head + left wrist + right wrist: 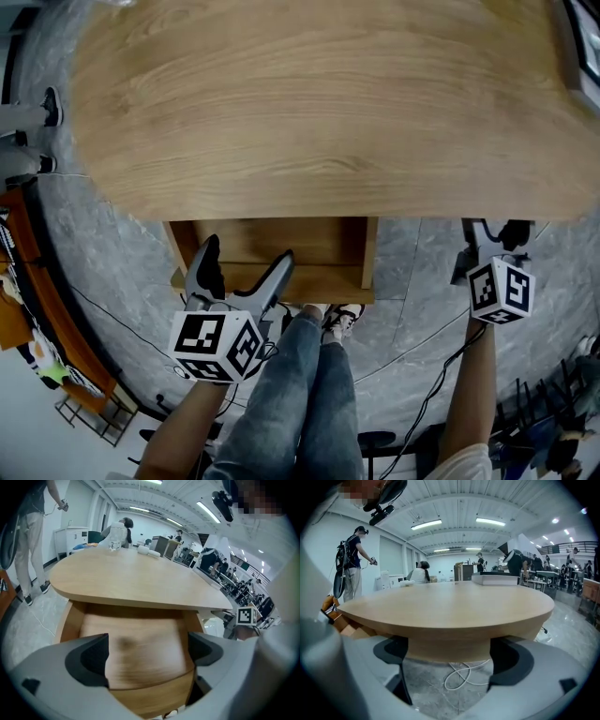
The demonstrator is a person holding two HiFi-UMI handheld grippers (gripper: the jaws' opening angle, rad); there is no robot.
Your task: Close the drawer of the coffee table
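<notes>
The round wooden coffee table (319, 103) fills the top of the head view. Its drawer (272, 253) is pulled out from under the near edge, and the inside looks empty. My left gripper (246, 255) is open, with its two dark fingers over the drawer's front panel (281, 281). In the left gripper view the open drawer (136, 644) lies between the spread jaws of that gripper (147, 660). My right gripper (489, 236) hangs open off the table's right side, above the floor. In its own view the right gripper (447, 660) faces the tabletop's edge (450, 625), holding nothing.
The holder's jeans-clad legs and shoes (314, 375) stand just before the drawer. A white cable (464, 674) loops on the grey floor under the table. Stacked books (494, 578) and a glass (114, 545) rest on the tabletop. A person (351, 564) stands nearby; wooden furniture (37, 309) lies left.
</notes>
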